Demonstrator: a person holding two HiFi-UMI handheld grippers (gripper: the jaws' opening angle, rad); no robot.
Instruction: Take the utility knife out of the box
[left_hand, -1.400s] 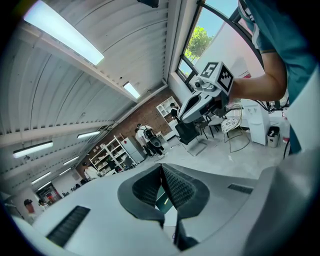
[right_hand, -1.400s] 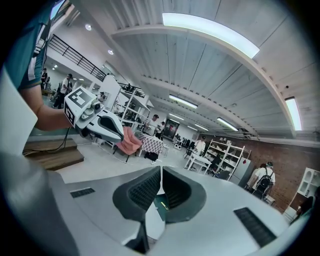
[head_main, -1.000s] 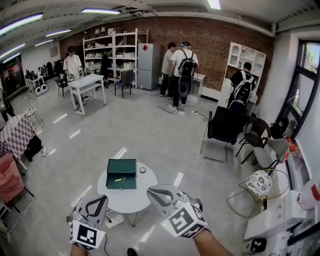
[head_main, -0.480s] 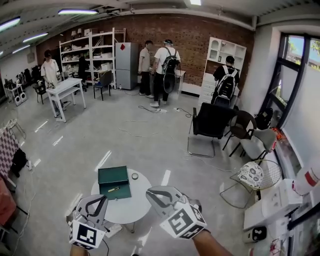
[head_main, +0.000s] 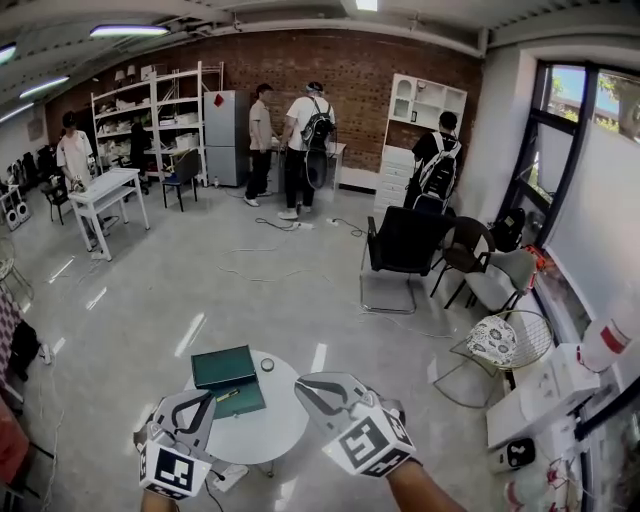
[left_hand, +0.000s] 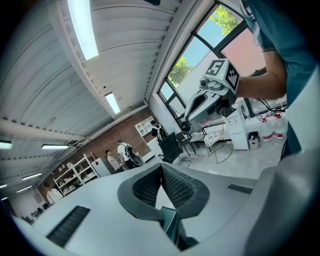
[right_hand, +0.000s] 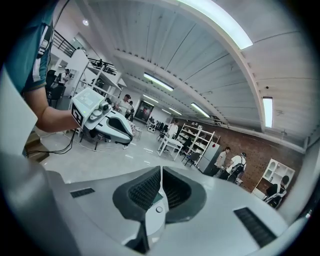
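There are two grey hand-held grippers, the left gripper (head_main: 200, 398) and the right gripper (head_main: 304, 383). There is also one round white table (head_main: 262, 436), one open dark green flat box (head_main: 225, 368) and one small yellow utility knife (head_main: 228, 396). Both grippers have their jaws closed tight with nothing in them, and the knife lies inside the box on the table, just past the left gripper. Compared with a second ago, the table and box sit lower in the head view and closer to the grippers.

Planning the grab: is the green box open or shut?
Open: the green box lies spread flat, with the utility knife visible inside.
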